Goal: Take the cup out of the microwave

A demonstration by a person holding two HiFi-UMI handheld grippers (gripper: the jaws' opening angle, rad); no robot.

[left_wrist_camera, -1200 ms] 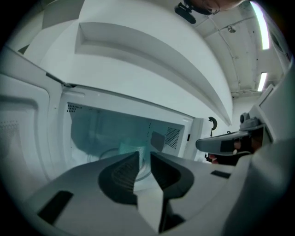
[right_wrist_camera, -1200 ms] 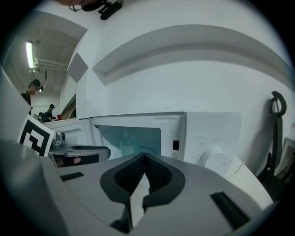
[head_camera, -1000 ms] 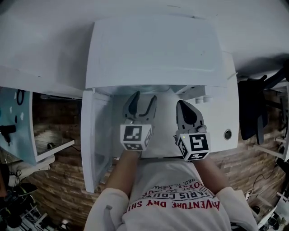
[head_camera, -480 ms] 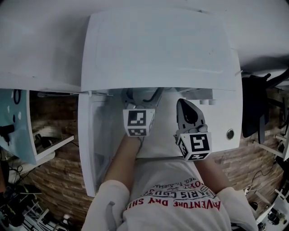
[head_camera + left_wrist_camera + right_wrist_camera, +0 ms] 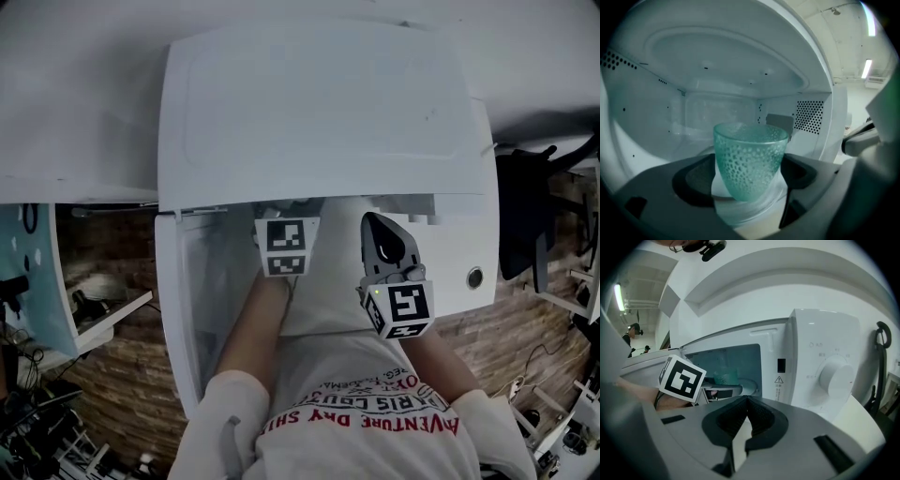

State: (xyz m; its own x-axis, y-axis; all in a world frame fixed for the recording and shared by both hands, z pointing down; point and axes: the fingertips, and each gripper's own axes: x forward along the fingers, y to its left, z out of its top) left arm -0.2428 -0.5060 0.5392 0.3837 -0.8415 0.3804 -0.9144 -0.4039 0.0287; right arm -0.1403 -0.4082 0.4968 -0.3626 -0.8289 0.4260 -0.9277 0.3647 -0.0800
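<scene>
Nearest, the right claw (image 5: 746, 405) hangs outside the white box-shaped microwave oven (image 5: 319, 103), at about 4 o'clock from its opening. Its jaws are pressed together on nothing and face the round white dial (image 5: 833, 372).

The change is at the left claw (image 5: 747, 183). A second ago it is at the oven's mouth; now it is well inside, and the head view shows only its marker cube under the oven's top edge. Its jaws stand wide apart, at 9 and 3 o'clock of the green dimpled translucent cup (image 5: 749, 152). The cup stands upright on the clear glass turntable (image 5: 757, 206) in the cavity. Whether the pads touch it I cannot tell, but no squeeze shows. The reach looks done; closing and lifting out remain.

The white oven door (image 5: 183, 309) swings open at 9 o'clock, clear of the way. The low cavity ceiling at 12 o'clock probably calls for a low, straight withdrawal.
</scene>
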